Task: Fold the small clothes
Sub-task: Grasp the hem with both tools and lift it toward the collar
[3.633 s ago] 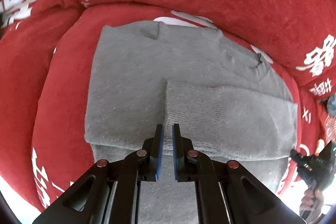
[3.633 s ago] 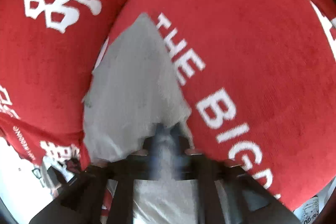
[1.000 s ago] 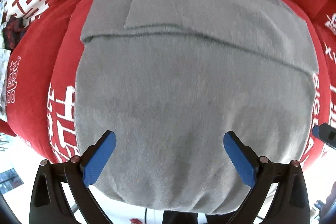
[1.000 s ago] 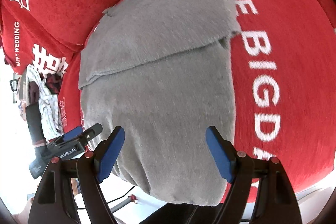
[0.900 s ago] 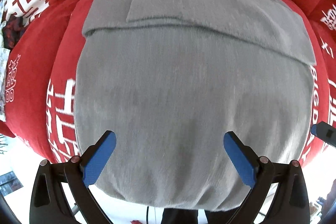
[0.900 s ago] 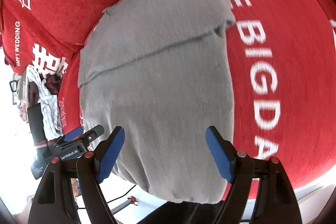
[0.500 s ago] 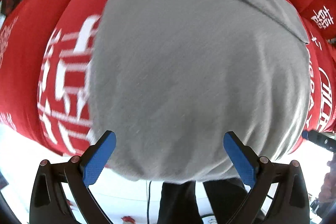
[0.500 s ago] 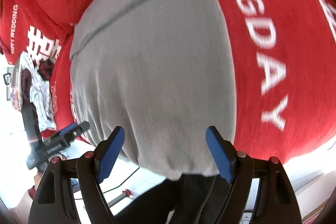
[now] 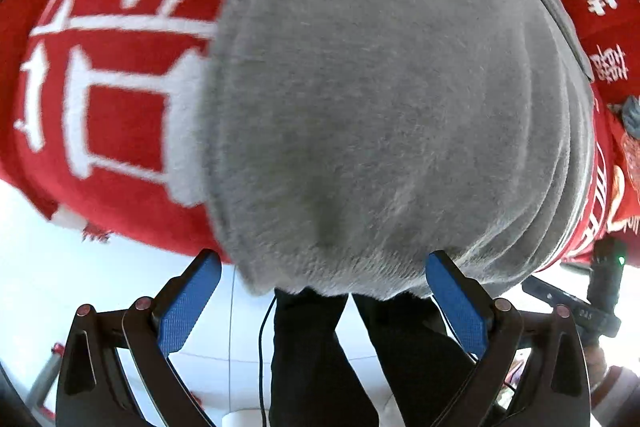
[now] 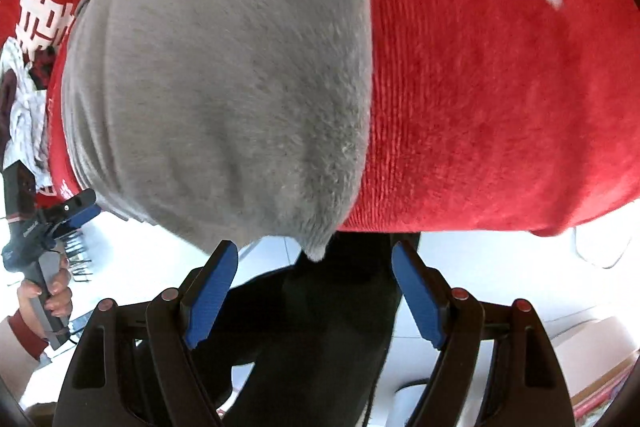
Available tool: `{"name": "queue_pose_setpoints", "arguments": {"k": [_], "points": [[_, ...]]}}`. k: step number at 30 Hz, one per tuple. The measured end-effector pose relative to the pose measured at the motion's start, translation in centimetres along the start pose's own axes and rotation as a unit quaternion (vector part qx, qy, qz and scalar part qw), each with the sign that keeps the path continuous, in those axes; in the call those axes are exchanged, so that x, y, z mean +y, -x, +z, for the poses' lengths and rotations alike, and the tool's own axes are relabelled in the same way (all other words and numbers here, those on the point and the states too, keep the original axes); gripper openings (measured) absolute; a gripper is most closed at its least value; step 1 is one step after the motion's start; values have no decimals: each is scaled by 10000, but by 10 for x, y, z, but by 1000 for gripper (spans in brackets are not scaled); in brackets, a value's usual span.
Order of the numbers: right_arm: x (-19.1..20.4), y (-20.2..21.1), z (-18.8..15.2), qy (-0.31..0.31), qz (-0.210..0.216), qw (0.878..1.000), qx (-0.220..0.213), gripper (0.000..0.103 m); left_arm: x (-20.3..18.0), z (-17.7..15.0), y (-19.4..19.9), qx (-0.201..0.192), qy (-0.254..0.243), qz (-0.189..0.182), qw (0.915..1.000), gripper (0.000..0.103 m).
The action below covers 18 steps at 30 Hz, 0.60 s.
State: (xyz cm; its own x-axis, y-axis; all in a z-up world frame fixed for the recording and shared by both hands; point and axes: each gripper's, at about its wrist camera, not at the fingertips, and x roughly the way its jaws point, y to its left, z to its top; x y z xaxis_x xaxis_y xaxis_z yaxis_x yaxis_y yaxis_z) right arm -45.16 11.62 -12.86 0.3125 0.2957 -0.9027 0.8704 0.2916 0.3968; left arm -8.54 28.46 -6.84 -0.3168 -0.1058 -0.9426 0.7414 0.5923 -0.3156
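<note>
I hold both tools wide apart in the jaws, gripping nothing, each one set just short of the near hem of the grey sweater (image 9: 384, 99). My judgement is that I have them spread like this so each can close on a bottom corner and carry the hem away from me for the next fold.

My left gripper (image 9: 324, 303) sits with the hem hanging right ahead of its blue pads (image 9: 188, 303), the cloth drooping over the front edge of the red blanket (image 9: 112, 115). The sweater lies flat beyond the fingertips, and far ahead a folded band of it crosses the top. My right gripper (image 10: 314, 297) points at the sweater's right bottom corner, which dangles as a small tip just ahead of the gap between its pads and touches neither.

The left view shows the white pattern woven into the blanket to the left of the sweater, and the other tool low at the right edge. The right view shows what the left cannot: the sweater's straight right side edge against bare red cloth with a white letter, my left hand (image 10: 44, 297) on its handle, and a heap of other clothes (image 10: 20, 107) far off to the left. Both show my dark trousers (image 9: 360, 355) below the hem.
</note>
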Motion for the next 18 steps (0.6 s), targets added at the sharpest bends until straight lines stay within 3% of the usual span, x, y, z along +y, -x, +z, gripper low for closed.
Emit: {"name": "queue_pose_setpoints", "arguments": {"k": [3,5,6,7,8,9,13,18], "points": [[-4,-11,3,-114,349,9993,34,79,-6,-2,-3,-7,5,-15,10000,101],[-6,-14,1,-263,540,9981,103,55,0,-4,0,-21,108,-28,9999,87],[-7,-14,0,-341,606,9975,143,24,3,-7,2,9,179,-126,9998,74],[-8,-11,-1,-447,670,9966,179,7,13,-10,5,65,214,-234,9995,54],[-4,-10,-4,-507,791,9955,145,7,12,-17,4,124,191,-336,9992,42],[-3,-5,-5,-546,960,9938,98,7,13,-17,3,177,132,-447,9988,16],[6,28,-4,-531,1560,9863,-56,7,3,-13,23,218,-44,-857,9961,13],[23,64,8,-374,2145,9759,-174,7,-16,8,61,-35,-190,-1368,9904,13]]}}
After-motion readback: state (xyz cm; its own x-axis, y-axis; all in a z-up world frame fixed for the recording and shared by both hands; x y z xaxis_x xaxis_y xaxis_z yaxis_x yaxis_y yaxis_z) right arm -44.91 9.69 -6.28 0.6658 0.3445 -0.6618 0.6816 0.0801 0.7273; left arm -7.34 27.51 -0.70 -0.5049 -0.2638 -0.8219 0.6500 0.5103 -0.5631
